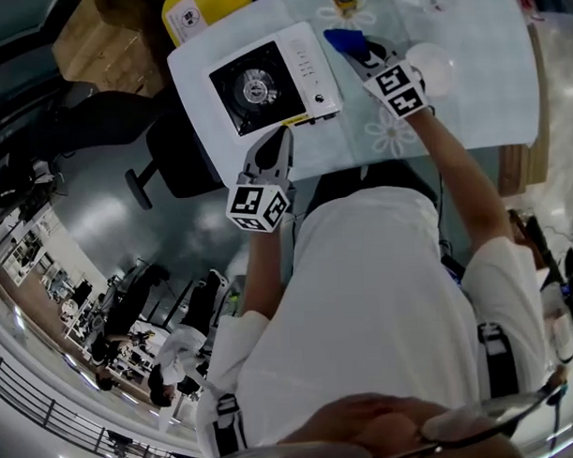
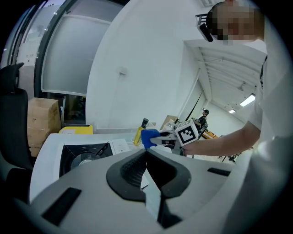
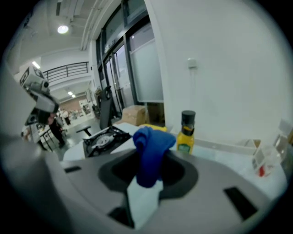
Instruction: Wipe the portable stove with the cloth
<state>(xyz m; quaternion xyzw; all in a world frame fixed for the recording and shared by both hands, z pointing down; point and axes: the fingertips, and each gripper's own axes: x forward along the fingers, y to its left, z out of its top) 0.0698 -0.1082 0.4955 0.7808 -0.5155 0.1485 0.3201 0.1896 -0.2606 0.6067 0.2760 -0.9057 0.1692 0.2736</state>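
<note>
Right gripper [image 1: 353,48] clamps the blue cloth [image 1: 342,38] at the portable stove's [image 1: 263,83] two o'clock; left gripper [image 1: 280,137], closed and empty, hovers at six.

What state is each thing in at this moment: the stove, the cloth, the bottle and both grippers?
portable stove: flat on the table, burner bare, no flame visible.
cloth: bunched, clamped in the right gripper, held beside the stove.
bottle: upright, cap on.
left gripper: jaws together, nothing between them.
right gripper: shut on the cloth.
</note>
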